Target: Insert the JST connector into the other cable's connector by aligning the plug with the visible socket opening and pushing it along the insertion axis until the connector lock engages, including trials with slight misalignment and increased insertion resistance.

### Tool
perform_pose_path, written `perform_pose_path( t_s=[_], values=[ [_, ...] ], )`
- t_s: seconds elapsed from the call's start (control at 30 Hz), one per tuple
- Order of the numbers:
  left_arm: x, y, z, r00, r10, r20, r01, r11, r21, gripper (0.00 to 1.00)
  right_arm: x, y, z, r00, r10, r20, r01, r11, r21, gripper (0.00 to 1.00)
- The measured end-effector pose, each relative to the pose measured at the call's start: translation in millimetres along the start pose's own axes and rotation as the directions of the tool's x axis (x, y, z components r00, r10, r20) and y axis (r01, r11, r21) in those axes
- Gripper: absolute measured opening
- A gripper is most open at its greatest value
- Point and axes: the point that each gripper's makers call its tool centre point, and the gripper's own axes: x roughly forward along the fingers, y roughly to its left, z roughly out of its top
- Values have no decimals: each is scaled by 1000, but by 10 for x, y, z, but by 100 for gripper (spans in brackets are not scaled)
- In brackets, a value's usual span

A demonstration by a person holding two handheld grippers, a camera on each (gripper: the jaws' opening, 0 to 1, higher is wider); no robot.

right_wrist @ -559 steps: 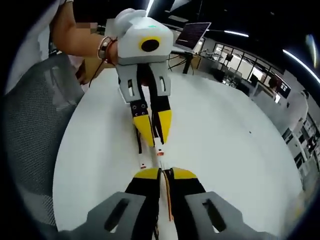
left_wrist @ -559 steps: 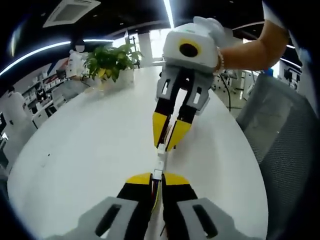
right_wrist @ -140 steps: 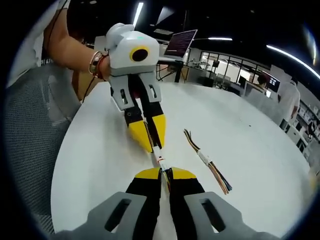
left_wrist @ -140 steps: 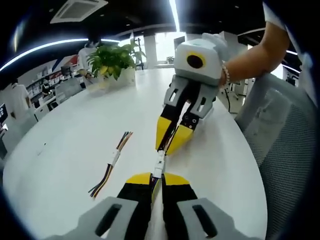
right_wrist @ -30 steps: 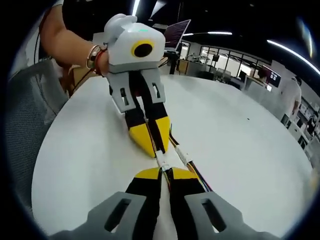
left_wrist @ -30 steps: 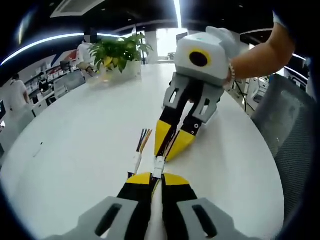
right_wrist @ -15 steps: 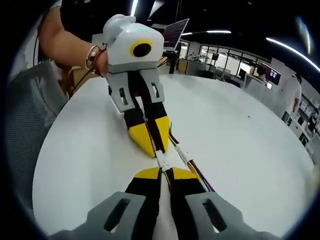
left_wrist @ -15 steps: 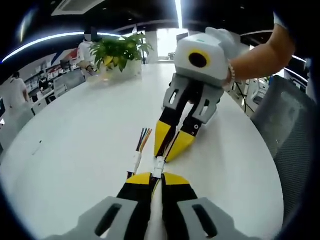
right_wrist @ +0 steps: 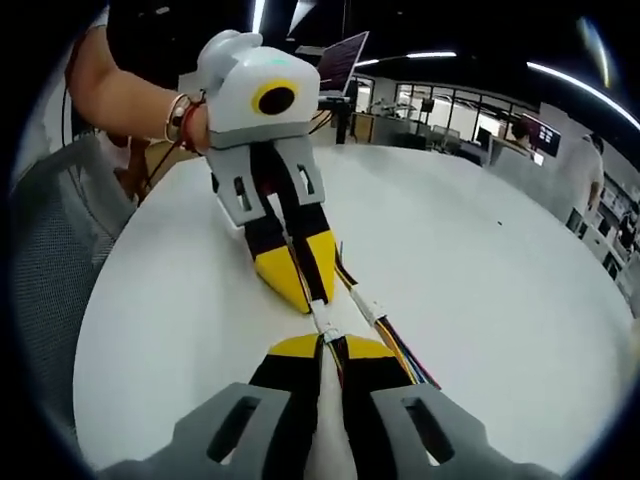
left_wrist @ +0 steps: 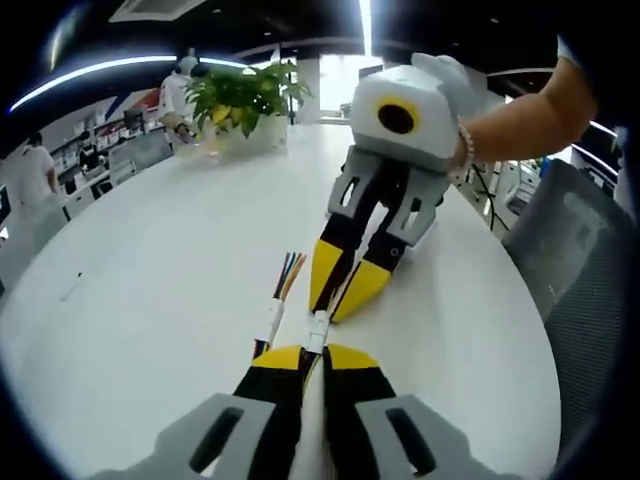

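Observation:
My left gripper (left_wrist: pixel 312 352) is shut on a cable with thin coloured wires, and a small white JST connector (left_wrist: pixel 317 330) sticks out past its yellow tips. My right gripper (left_wrist: pixel 338 308) comes in from the upper right, shut on the other cable, its tips almost touching that connector. In the right gripper view my right gripper (right_wrist: pixel 328 345) and left gripper (right_wrist: pixel 308 300) meet tip to tip, with the white connector (right_wrist: pixel 322 322) bridging the short gap between them. Both hang low over the white table (left_wrist: pixel 150 260). Whether the two halves are fully seated is hidden.
A loose cable pair (left_wrist: pixel 272 320) with a white joint lies on the table just beside the jaws, also seen as the loose cable pair (right_wrist: pixel 372 312). A potted plant (left_wrist: pixel 240 100) stands at the far edge. A grey mesh chair (left_wrist: pixel 585 290) borders the table. An open laptop (right_wrist: pixel 340 50) is behind.
Over the last second the grippers stay tip to tip on the connector, nearly still. Compared with 4.7 s ago they are now right beside the loose cable pair.

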Motion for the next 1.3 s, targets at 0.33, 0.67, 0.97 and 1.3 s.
perform_pose_path(
  t_s=[0.33,0.67,0.97,1.3],
  values=[
    [0,14,-3,1000,7,-1,-7,1000,-20,2,2,-3,-4,1000,-3,-10,3,1000,-2,5],
    [10,31,4,1000,25,-15,-26,998,-57,15,9,-54,9,999,-29,-44,29,1000,-10,10],
    [-70,-11,25,999,27,-21,-29,996,-82,22,-17,-60,9,993,-58,-101,51,996,-72,17],
    [-247,44,224,993,103,55,-98,991,-89,41,-199,-125,150,991,-116,-62,116,993,-18,32]
  ],
)
